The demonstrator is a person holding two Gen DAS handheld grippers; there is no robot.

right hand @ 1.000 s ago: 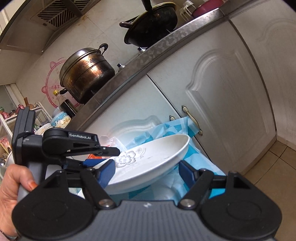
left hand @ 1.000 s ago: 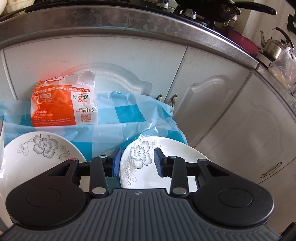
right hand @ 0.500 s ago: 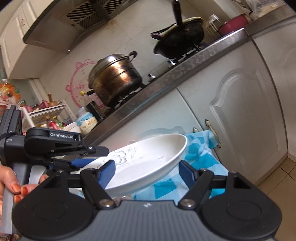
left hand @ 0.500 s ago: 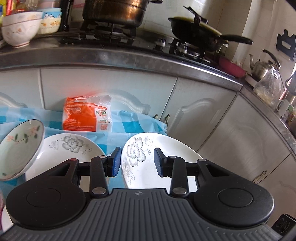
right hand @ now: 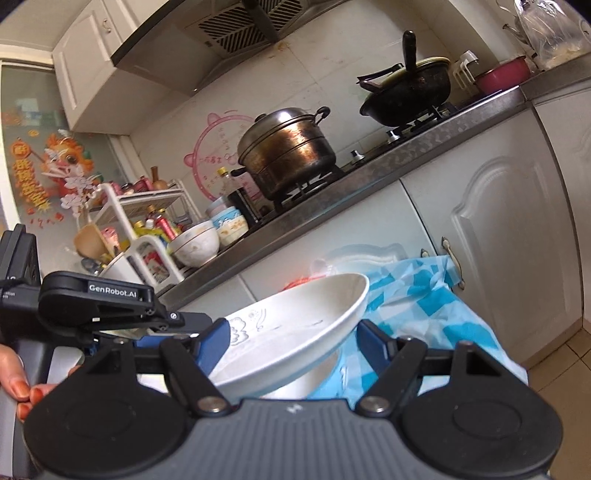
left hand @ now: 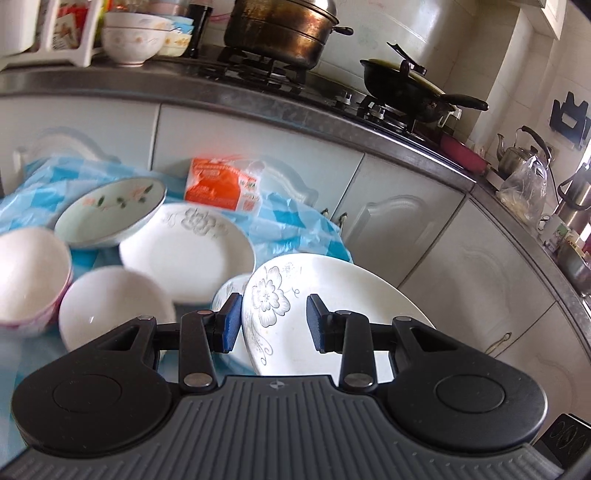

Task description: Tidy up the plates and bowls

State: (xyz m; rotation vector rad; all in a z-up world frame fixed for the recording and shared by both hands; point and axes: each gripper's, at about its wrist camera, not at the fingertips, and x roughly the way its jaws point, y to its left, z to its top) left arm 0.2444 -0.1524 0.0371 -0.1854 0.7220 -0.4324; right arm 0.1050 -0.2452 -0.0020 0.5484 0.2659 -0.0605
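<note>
My left gripper (left hand: 273,321) is shut on the rim of a white plate with a grey flower (left hand: 332,295) and holds it tilted above the blue checked cloth (left hand: 295,229). The same plate (right hand: 295,328) shows in the right wrist view, with the left gripper (right hand: 177,325) clamped on its left edge. My right gripper (right hand: 293,343) is open, its blue pads either side of the plate without touching it. On the cloth lie another flowered plate (left hand: 184,251), a green-tinted flowered bowl (left hand: 110,210) and two white bowls (left hand: 110,306) (left hand: 29,273).
An orange packet (left hand: 221,188) leans on the white cabinet doors (left hand: 399,221). On the counter stand a steel pot (left hand: 280,29), a black wok (left hand: 402,88), stacked bowls (left hand: 133,40) and a kettle (left hand: 517,155). Another dish (left hand: 229,291) lies under the held plate.
The left gripper has lifted the plate up and back, so more of the cloth, the bowls and the counter come into view. The right gripper has stayed open around it.
</note>
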